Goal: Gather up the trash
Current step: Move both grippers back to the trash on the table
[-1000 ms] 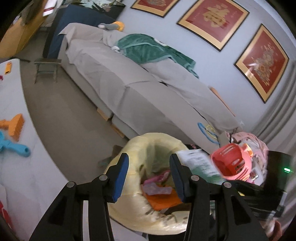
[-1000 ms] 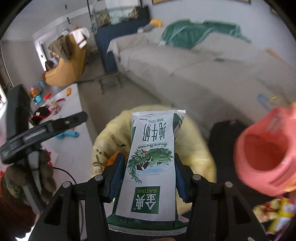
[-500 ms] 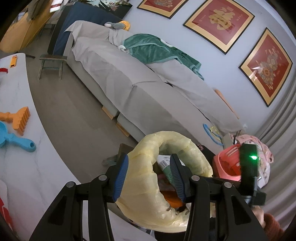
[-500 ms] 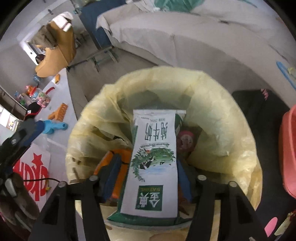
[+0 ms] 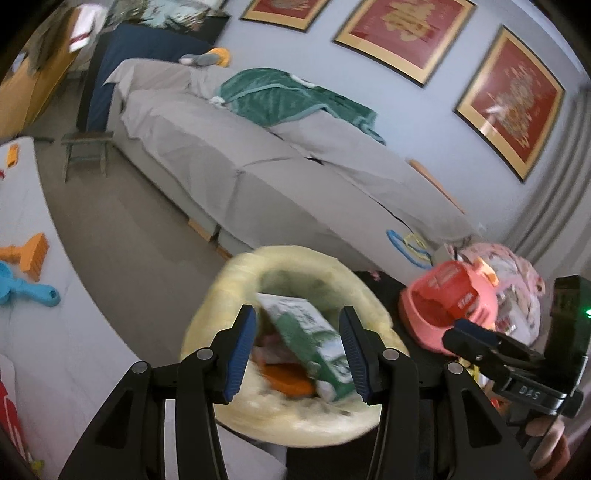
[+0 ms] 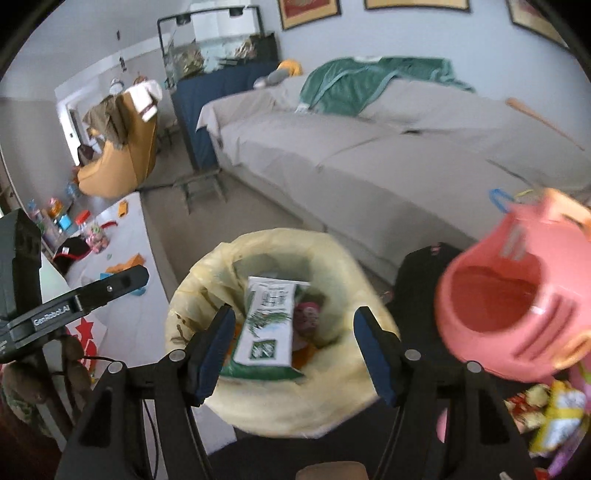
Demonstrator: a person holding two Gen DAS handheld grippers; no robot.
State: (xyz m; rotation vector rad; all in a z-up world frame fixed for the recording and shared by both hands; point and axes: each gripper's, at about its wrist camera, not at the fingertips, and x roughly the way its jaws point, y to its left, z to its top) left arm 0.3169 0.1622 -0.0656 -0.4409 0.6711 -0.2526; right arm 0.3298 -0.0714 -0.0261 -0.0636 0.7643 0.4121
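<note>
A big grey sofa (image 5: 258, 177) fills the back of the room, behind the bin (image 6: 280, 373). A green blanket (image 5: 291, 98) lies on top of it. 3 red pictures (image 5: 410, 29) hang on the wall above it.

The bin is round and has a yellow bag over its rim. It sits on the floor in front of the sofa. To its left is a white table (image 5: 33, 314) with an orange toy (image 5: 31, 254) and a blue toy (image 5: 22, 291) on it. To the right of the bin is a pink basket (image 6: 513, 314).

The carton (image 6: 267, 325) is inside the bin. It is a flat milk box, white with green plants drawn on it and a green square near the bottom. It lies tilted on top of other trash, with something orange (image 5: 290, 380) under it and something pink (image 6: 308, 315) beside it.

The right gripper (image 6: 295, 354) hangs over the bin. Its 2 blue fingers are spread wide and hold nothing. The left gripper (image 5: 297, 354) is over the bin too. Its fingers are also apart and hold nothing.
</note>
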